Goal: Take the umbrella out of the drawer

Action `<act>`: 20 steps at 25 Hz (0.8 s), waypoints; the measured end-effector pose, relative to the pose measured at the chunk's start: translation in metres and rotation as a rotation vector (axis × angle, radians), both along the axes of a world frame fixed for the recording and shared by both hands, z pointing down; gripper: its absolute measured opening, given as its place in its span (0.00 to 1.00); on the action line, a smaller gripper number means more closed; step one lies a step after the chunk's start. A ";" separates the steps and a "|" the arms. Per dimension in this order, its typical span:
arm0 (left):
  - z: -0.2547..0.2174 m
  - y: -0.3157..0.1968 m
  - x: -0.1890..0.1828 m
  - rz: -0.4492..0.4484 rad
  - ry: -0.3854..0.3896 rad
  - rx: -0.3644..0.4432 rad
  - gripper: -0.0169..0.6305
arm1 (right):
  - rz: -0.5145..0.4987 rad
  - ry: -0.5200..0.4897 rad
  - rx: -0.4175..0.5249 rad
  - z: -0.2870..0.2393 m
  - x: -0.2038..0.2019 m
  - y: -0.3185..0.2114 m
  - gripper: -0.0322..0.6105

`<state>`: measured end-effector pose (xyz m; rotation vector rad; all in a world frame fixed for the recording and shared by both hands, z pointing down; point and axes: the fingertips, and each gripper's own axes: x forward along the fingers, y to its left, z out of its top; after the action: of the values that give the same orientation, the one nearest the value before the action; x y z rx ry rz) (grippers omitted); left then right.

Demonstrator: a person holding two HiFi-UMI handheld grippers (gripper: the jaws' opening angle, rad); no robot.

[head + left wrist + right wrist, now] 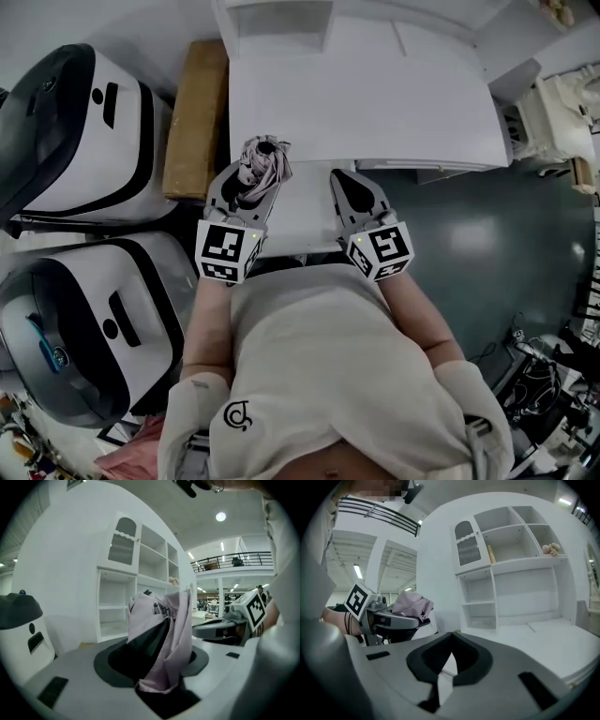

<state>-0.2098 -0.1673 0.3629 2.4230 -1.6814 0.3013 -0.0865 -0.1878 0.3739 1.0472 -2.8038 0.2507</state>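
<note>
Nearest the person's body, both grippers sit side by side at about the same height, pointing fwd toward the white cabinet (375, 103). The left gripper (259, 178) is clenched on the folded umbrella (263, 159), a pinkish bundle w/ a dark core pinched between the pads. The bundle's long axis runs roughly upright across the jaws, so most of it sticks up above them, w/ a dark tip on top. The right gripper (343, 180) is just beside it, on the umbrella's right. Its jaw tips meet w/ nothing between them. The umbrella is thus already in the left gripper, in the air above the cabinet's front edge. The drawer can't be made out for sure. Judgement: next comes setting it down, and the left does that alone. Beyond are open shelves (511, 592).
</note>
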 end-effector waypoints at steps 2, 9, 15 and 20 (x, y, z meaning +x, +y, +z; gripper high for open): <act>-0.017 0.005 -0.010 -0.019 0.037 0.063 0.38 | -0.012 -0.019 0.004 -0.008 -0.006 0.001 0.06; -0.059 0.016 -0.027 -0.029 0.083 0.244 0.38 | 0.020 -0.029 0.068 -0.030 -0.013 -0.002 0.06; -0.079 0.021 -0.028 -0.038 0.102 0.296 0.38 | 0.070 -0.063 0.113 -0.054 -0.009 -0.009 0.06; -0.080 0.023 -0.029 -0.041 0.097 0.299 0.38 | 0.038 -0.045 0.126 -0.055 -0.014 -0.004 0.05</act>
<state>-0.2386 -0.1447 0.2827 2.5539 -1.8436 -0.0790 -0.1003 -0.1922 0.3189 1.1361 -2.8747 0.1042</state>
